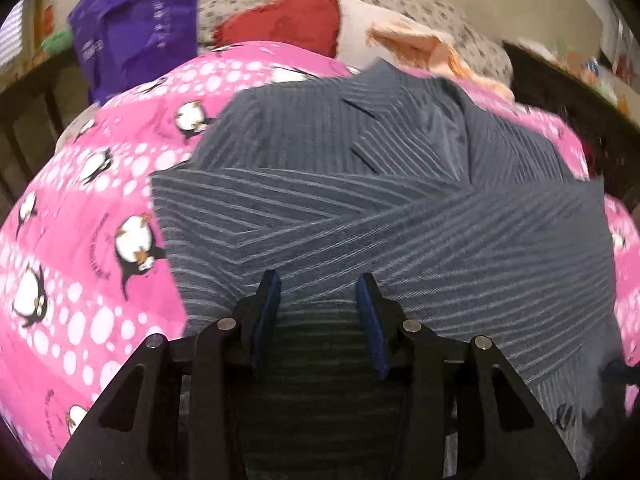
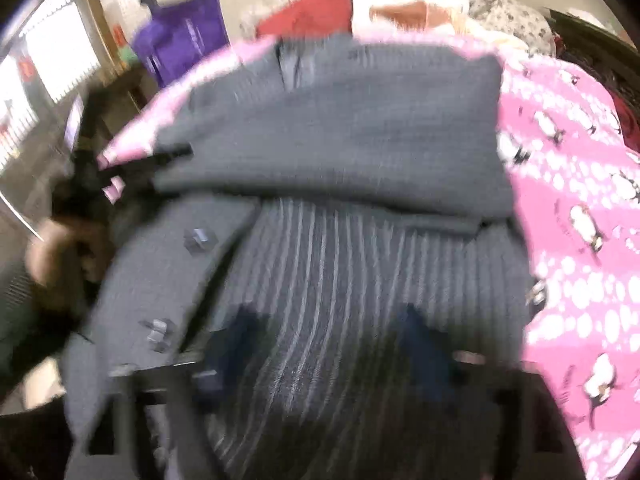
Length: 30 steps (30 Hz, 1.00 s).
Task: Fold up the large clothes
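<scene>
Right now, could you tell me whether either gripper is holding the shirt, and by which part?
The left gripper is open above the shirt and holds nothing. The right gripper also looks open over it, but blur prevents certainty.

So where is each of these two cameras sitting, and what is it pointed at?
Left wrist: sits on the left gripper, looking down its open blue fingers at the striped grey shirt.
Right wrist: sits on the right gripper, badly blurred, over the same shirt; the other hand shows at left.
Shared: shirt, pink penguin blanket, purple bag.
</scene>
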Available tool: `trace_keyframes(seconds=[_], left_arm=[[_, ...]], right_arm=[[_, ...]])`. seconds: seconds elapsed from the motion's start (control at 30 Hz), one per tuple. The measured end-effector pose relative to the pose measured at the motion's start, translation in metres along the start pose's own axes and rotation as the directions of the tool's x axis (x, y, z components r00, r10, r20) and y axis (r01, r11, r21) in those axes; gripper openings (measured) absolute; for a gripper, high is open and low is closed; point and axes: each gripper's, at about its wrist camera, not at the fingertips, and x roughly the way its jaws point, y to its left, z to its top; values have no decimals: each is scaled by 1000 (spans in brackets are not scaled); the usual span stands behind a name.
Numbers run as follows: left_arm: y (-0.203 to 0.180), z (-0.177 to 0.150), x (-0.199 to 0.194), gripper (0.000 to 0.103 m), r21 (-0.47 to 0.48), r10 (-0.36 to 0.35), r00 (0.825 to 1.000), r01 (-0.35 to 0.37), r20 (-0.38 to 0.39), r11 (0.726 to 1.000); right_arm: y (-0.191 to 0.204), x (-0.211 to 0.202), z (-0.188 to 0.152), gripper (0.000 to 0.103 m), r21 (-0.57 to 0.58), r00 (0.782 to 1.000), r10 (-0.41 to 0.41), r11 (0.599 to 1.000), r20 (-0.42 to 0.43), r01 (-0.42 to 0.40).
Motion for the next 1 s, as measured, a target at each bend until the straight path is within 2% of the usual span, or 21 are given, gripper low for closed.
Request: trace_keyframes(seconds=[0.07, 0.13, 0.17, 0.23, 0.33, 0.4, 0.47, 0.53, 0.57, 0.63, 0.7, 0.77, 0.8, 0.87, 0.93, 0.97, 1.0], left_arm=[[2, 0, 1, 40, -12, 17, 1000, -16, 6, 1000], [-2, 0, 3, 40, 0, 52, 999, -52, 9, 999], [-3, 0, 3, 40, 6, 68, 998, -68, 10, 998], [-4, 0, 5, 40, 10, 78, 997, -78, 10, 997], [-1, 0, 4, 40, -2, 66, 998, -66, 10, 998], [0, 1, 6, 40, -8, 58, 998, -58, 10, 998], [0, 1, 8, 40, -7, 66, 998, -66, 8, 998], [-1, 2, 9, 40, -1, 74, 997, -74, 5, 997], [-2, 2, 10, 40, 2, 80, 997, -80, 5, 997], [-3, 3, 11, 40, 7, 88, 996, -88, 5, 996], [-4, 3, 11, 40, 10, 92, 996, -92, 6, 996], [-4, 3, 11, 40, 9, 91, 996, -91, 5, 996], [-4, 2, 11, 40, 10, 92, 996, -92, 5, 996], [-4, 3, 11, 40, 11, 91, 996, -91, 6, 996], [-4, 2, 11, 40, 9, 89, 996, -89, 6, 996], [-4, 2, 12, 40, 9, 91, 996, -91, 5, 996], [-4, 1, 12, 40, 8, 91, 996, -92, 6, 996]], right_arm=[[-17, -20, 14, 62, 30, 994, -48, 999, 97, 45], [-44, -30, 37, 44, 111, 975, -136, 987, 178, 117], [-52, -29, 44, 34, 148, 973, -134, 983, 188, 107], [-67, -17, 62, 32, 200, 976, -73, 979, 204, 32], [-66, 22, 76, 31, 118, 984, -86, 991, 156, 67], [-81, 58, 70, 30, 128, 992, -122, 985, 32, 117], [-88, 57, 68, 30, 141, 996, -77, 987, 35, 71], [-83, 51, 79, 28, 95, 993, -118, 988, -21, 119], [-79, 40, 87, 27, 86, 988, -153, 985, 13, 152], [-77, 20, 101, 27, 100, 981, -152, 985, 123, 141], [-78, 13, 120, 27, 136, 969, -149, 983, 195, 124], [-86, 30, 136, 27, 147, 973, -154, 981, 175, 129], [-97, 52, 145, 27, 165, 975, -192, 971, 111, 173], [-122, 82, 152, 29, 202, 947, -320, 929, 11, 312], [-150, 95, 155, 36, 305, 965, -262, 919, -3, 251], [-155, 94, 155, 42, 324, 967, -256, 915, 1, 242], [-155, 93, 157, 42, 318, 966, -260, 915, 3, 246]])
